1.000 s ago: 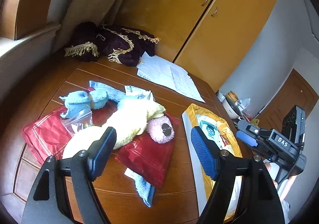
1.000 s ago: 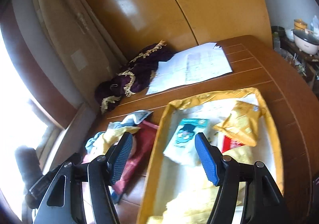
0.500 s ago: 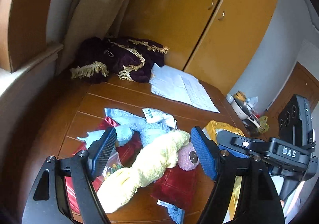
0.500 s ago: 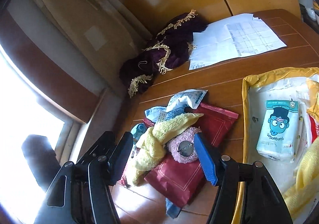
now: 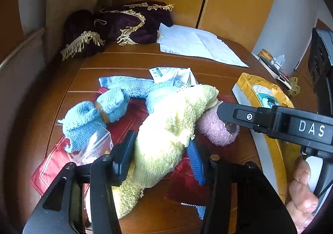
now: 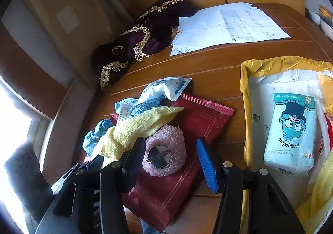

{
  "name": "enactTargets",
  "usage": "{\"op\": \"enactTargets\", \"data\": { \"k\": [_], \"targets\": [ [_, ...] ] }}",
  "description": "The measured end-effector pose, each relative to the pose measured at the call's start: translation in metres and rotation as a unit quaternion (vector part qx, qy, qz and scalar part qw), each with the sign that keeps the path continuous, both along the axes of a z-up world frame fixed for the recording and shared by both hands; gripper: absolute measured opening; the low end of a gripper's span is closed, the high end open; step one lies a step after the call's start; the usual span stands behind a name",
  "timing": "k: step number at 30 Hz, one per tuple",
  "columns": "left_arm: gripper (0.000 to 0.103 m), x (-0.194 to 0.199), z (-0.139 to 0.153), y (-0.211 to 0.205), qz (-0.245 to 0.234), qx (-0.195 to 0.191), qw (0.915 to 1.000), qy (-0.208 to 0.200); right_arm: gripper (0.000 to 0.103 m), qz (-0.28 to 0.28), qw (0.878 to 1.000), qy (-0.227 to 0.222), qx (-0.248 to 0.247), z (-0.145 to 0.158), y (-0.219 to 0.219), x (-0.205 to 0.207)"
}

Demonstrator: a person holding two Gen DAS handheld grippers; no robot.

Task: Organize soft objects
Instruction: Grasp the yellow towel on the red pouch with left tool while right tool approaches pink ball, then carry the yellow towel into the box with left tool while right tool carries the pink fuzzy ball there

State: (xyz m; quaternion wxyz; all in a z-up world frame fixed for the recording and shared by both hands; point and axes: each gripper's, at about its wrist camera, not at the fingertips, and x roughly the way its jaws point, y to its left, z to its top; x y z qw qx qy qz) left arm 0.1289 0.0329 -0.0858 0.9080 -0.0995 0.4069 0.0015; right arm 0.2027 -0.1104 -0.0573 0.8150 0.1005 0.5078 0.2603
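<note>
Partway, by my read. Yellow-lined white tray, right of frame, already holds a pale blue tissue pack.

The pile at centre-left is unsorted: long yellow terry towel, light blue knit cloth and round pink fuzzy pad lie on a dark red foil packet.

Left gripper brackets the towel, jaws wide, no squeeze evident. Right gripper is open around the pad, holding nothing.

My left gripper straddled the towel, which lay on the packet. My right gripper flanked the plush pad beside it. The tray lay right, papers behind.
</note>
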Motion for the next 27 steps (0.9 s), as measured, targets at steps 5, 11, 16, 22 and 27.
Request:
{"op": "enactTargets", "data": {
  "k": [5,11,16,22,27],
  "targets": [
    [0.041,-0.006,0.010,0.012,-0.002,-0.058,0.9979,-0.028,0.052,0.005,1.000,-0.015,-0.002,0.003,0.002,-0.003],
    [0.041,-0.015,0.028,0.037,0.022,-0.134,0.9873,-0.083,0.053,0.021,0.999,-0.040,0.012,0.013,0.007,-0.009],
    [0.041,-0.020,0.032,0.047,0.031,-0.169,0.9793,-0.106,0.053,0.044,0.998,-0.033,-0.039,0.002,0.029,-0.008],
    [0.041,-0.022,0.033,0.053,0.026,-0.196,0.9728,-0.120,0.037,0.046,0.996,-0.052,-0.054,0.003,0.029,-0.014],
    [0.041,-0.027,0.034,0.059,0.025,-0.222,0.9657,-0.133,0.033,0.052,0.996,-0.071,-0.002,0.017,0.020,-0.020]
  ]
}}
